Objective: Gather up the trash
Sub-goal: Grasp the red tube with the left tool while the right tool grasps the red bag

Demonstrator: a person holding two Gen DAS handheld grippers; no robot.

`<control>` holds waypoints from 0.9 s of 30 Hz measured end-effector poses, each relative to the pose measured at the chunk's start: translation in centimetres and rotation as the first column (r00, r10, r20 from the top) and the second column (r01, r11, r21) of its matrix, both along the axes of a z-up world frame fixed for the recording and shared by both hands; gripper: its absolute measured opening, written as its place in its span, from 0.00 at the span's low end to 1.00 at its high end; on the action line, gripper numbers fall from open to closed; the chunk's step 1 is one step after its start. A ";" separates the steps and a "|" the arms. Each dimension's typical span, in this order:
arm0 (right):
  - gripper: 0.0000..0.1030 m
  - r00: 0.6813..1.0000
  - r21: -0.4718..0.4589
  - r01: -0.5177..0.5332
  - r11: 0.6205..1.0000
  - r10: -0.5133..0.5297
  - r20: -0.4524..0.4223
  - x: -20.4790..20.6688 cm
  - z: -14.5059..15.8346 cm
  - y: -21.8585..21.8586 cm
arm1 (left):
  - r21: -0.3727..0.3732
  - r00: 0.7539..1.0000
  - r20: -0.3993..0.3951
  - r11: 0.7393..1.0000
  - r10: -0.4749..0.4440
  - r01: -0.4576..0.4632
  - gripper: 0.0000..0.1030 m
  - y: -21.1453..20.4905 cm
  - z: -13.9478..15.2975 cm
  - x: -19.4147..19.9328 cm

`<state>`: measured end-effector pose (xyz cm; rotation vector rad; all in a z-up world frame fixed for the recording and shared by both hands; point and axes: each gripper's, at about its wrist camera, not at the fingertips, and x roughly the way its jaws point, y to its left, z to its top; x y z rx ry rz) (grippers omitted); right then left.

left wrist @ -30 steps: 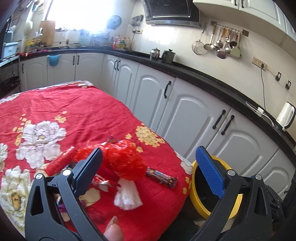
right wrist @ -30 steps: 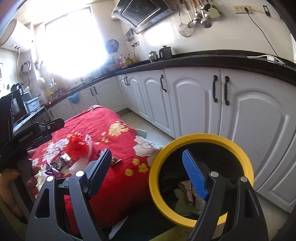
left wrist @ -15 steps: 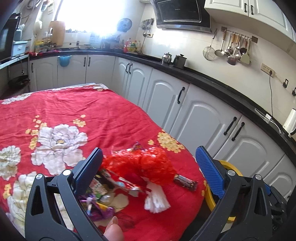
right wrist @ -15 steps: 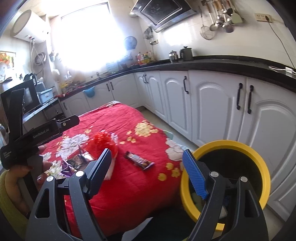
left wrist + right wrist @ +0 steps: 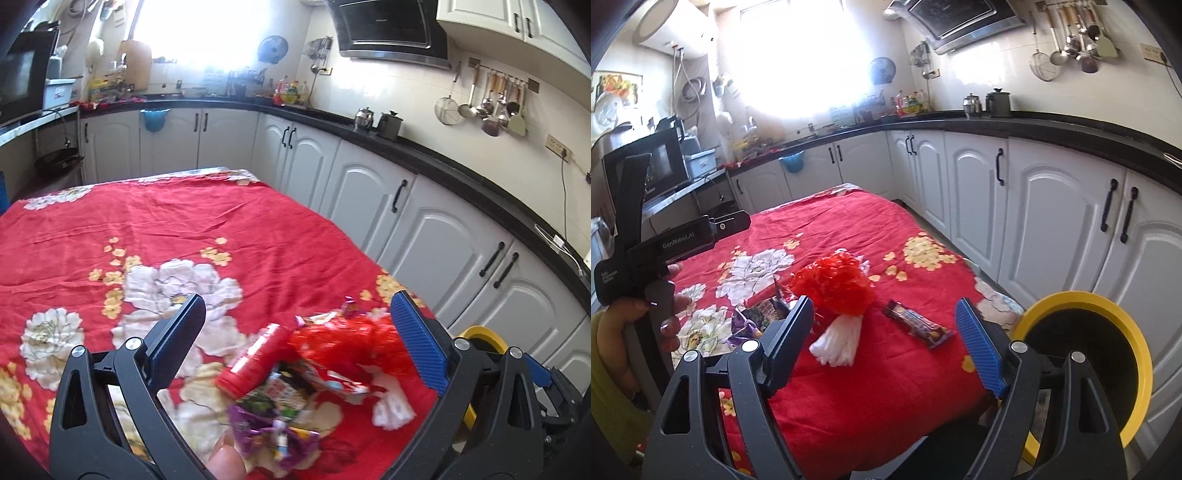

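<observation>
Both cameras have swung toward the table since a second ago, so the trash pile now sits lower and closer, and the yellow bin has slid to the right edge.

From the left wrist: the left gripper [image 5: 295, 325] has its jaws wide, with nothing in them. Right below and between them lies the trash pile on the red flowered tablecloth [image 5: 184, 229]. A red tube [image 5: 255, 360] lies slanted, its long way running from low left up to the right. Next to it is a red frilly pom-pom [image 5: 347, 345], and below are a purple wrapper [image 5: 273, 434] and other shiny wrappers. The yellow bin [image 5: 484, 334] peeks out at the far right, past the table edge.

From the right wrist: the right gripper [image 5: 884, 321] is wide too, and empty. A dark candy bar wrapper [image 5: 918, 325] lies just ahead between its 2 jaws, its long way slanting down to the right. The bin is just to the right. I think the right gripper is nearer to this wrapper, and the left one to the pile.
</observation>
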<state>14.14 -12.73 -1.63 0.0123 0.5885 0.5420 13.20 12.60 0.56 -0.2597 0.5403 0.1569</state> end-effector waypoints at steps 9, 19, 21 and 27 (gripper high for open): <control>0.74 0.999 -0.026 -0.034 0.999 0.033 -0.038 2.6 -1.0 3.5 | -0.005 0.996 -0.079 1.000 0.027 -0.028 0.88 4.4 -2.3 0.4; 0.74 0.996 -0.047 -0.048 0.998 0.044 -0.081 5.6 -2.2 6.0 | -0.068 0.972 -0.228 0.997 -0.059 0.044 0.55 5.8 -6.5 2.3; 0.74 0.995 -0.049 -0.053 0.997 0.048 -0.091 6.1 -2.5 6.3 | -0.088 0.965 -0.246 0.994 -0.089 0.070 0.52 5.7 -7.0 2.7; 0.71 0.989 -0.054 -0.082 0.995 0.074 -0.130 7.4 -3.5 7.2 | -0.106 0.942 -0.292 0.985 -0.165 0.139 0.43 4.7 -8.1 3.8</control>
